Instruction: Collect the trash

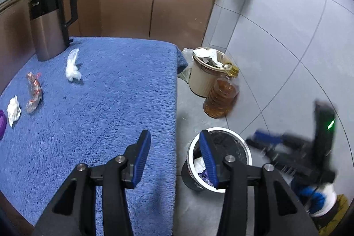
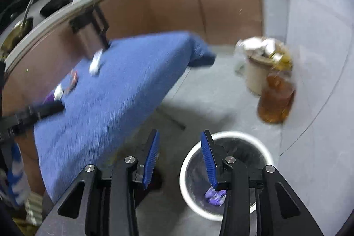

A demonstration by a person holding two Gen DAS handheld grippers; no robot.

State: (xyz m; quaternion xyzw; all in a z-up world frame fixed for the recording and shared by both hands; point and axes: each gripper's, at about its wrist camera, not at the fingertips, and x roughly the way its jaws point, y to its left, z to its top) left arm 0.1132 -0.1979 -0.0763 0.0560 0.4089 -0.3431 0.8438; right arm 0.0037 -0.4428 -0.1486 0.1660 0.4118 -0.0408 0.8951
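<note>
Three scraps (image 1: 34,93) lie lengthwise, away.

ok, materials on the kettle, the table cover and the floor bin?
Kettle: brushed stainless steel body by its dull sheen, handle likely black plastic. Table cover: blue terry-like fabric, looped pile visible. Floor bin: white rim, probably plastic, lined with a glossy black bag.

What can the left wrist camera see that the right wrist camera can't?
Only the left wrist view shows white crumpled paper inside the white bin, and the right gripper blurred beside it. Only the right wrist view shows black pans on the counter and the left gripper over the table. Both show the blue cloth, the kettle, trash pieces such as the clear wrapper, purple trash in the bin, and the oil bottle.
</note>
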